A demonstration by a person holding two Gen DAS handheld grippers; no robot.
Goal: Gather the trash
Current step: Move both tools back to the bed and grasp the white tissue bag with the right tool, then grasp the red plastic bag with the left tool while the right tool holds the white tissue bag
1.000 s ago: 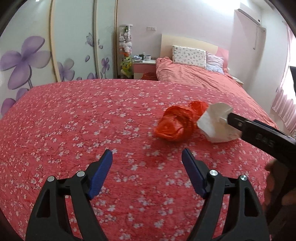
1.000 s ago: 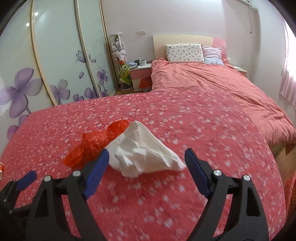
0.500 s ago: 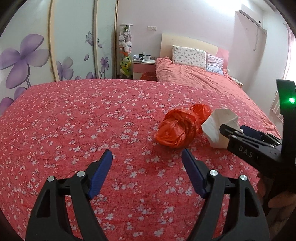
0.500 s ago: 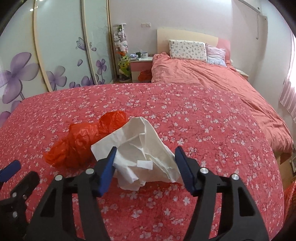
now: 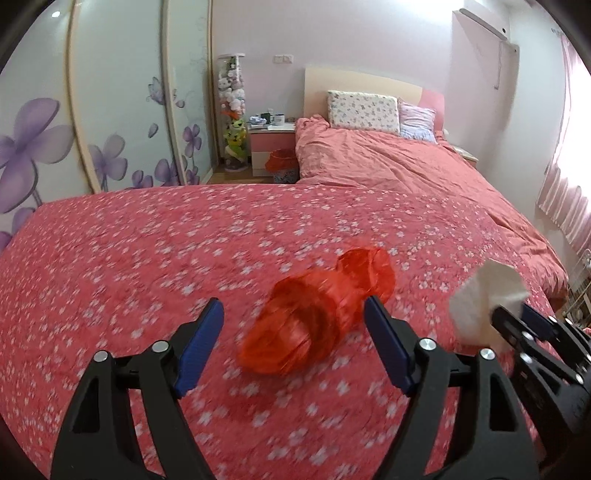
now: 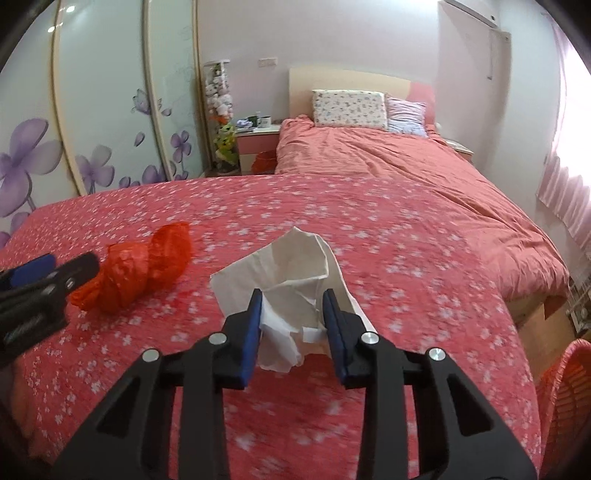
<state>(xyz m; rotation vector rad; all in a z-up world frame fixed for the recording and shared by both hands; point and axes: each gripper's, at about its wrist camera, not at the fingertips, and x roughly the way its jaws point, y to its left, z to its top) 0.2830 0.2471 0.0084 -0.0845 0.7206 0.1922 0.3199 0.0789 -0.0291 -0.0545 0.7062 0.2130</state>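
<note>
right tongs grip white tissue; its long axis points forward.

I see a bedroom with pale pink walls. A red bedspread with small white blossoms fills the foreground; beyond it lies a salmon-pink duvet under a beige wooden headboard with two patterned pillows. Sliding wardrobe doors painted with purple flowers line the left. Daylight comes through pink curtains at right.

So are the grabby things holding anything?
The right hand-held gripper pinches the crumpled white tissue at its near, lower end. The left hand-held gripper is open around the red plastic bag.
</note>
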